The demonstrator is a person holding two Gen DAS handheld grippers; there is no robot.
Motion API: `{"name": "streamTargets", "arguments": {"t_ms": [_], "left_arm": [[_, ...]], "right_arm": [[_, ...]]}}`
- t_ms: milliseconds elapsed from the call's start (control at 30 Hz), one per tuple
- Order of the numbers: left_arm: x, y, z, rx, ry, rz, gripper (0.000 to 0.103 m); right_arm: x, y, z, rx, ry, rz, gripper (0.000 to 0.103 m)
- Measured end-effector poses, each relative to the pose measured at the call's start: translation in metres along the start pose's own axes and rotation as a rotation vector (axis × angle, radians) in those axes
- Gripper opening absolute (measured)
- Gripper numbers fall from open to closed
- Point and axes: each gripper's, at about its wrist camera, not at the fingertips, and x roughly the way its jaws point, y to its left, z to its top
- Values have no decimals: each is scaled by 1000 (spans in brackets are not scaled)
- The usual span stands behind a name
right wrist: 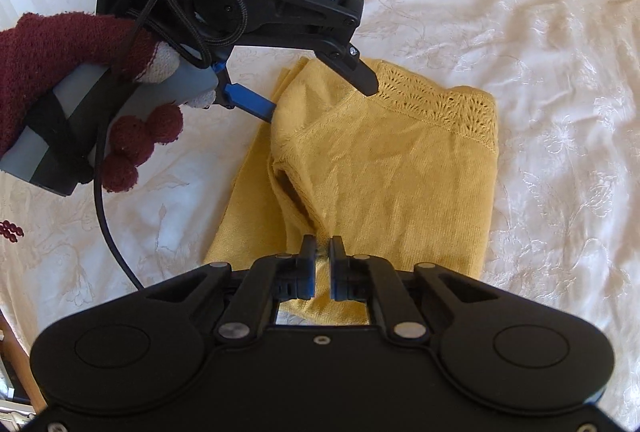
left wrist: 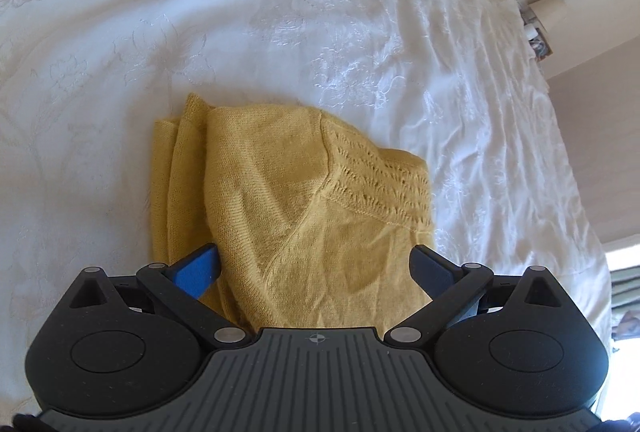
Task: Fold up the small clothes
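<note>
Where it lies folded on the white embroidered bedspread (left wrist: 320,11), the mustard-yellow knitted garment (left wrist: 304,216) shows a lacy openwork band along one edge. The left gripper (left wrist: 314,268) hovers over it with jaws spread wide. The right gripper (right wrist: 322,256) has its jaws nearly closed at the garment's near edge; whether they pinch fabric is unclear.
</note>
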Motion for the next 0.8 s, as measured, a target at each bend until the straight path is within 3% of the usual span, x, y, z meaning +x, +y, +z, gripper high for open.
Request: {"name": "streamTargets", "arguments": {"t_ms": [67,133,233,300,400,533,700,800], "left_arm": [[8,5,3,-22,8,20,100],[15,15,7,-84,15,49,87],[18,26,10,-137,-13,55,52],[15,28,10,-136,-49,73,11],[2,23,8,-91,-74,87,10],[-21,12,3,71,-116,148,10],[-10,36,4,29,-67,145,13],[-3,42,6,39,-58,154,22]], "right_arm": [[0,0,-1,3,-2,5,11],[-1,-1,-2,6,-4,10,11],[-4,-3,-3,9,-6,17,11],[-6,-3,-4,11,-12,25,11],[-12,-2,-4,10,-24,46,11],[-18,6,-3,-7,-34,100,11],[8,23,-6,-51,22,166,12],[25,25,-8,-40,70,213,24]]}}
